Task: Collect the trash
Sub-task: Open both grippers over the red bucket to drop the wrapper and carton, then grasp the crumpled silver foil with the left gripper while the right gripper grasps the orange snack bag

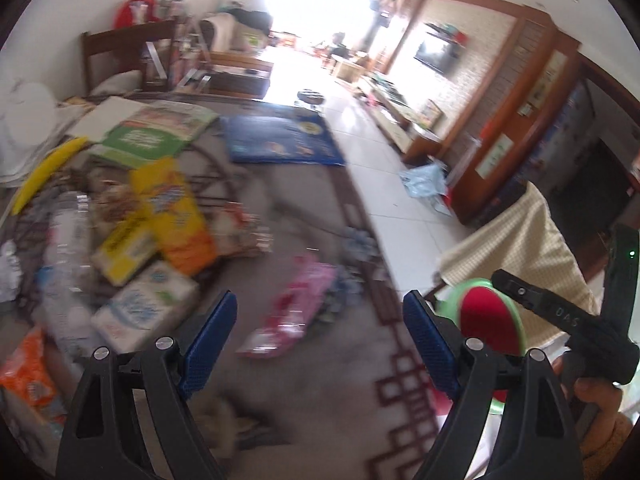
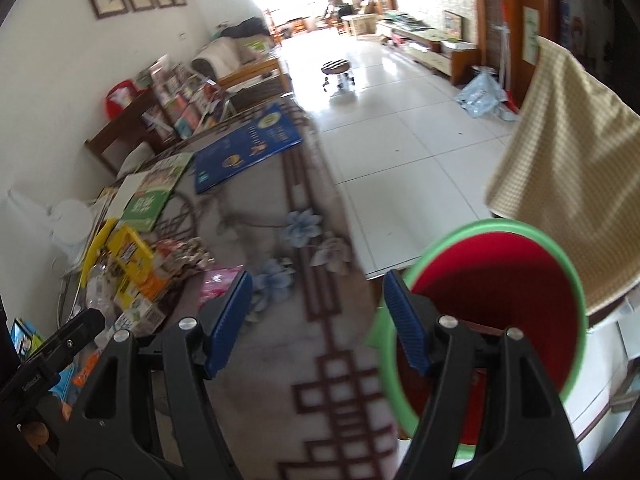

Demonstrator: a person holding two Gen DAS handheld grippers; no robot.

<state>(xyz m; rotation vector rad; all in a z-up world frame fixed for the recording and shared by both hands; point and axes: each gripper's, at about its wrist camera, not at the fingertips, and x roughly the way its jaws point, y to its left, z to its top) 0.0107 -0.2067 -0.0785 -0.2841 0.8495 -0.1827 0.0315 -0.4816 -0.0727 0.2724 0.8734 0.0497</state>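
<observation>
Left wrist view: risk of missing the pink wrapper (image 1: 292, 308), because the picture is blurred and many packets crowd beside it; a wrong packet, like the yellow bag (image 1: 176, 208) just left of the wrapper, could be taken instead. Left gripper (image 1: 318, 344) wide open, nothing between the blue pads, nothing touched. Bin (image 1: 490, 320) right of the wrapper, off the table edge.

Right wrist view: danger of knocking the bin (image 2: 496, 320), since it stands just beside the right finger. Right gripper (image 2: 316, 320) open and empty. Wrapper (image 2: 218, 280) left of the bin, on the tablecloth (image 2: 280, 340).
</observation>
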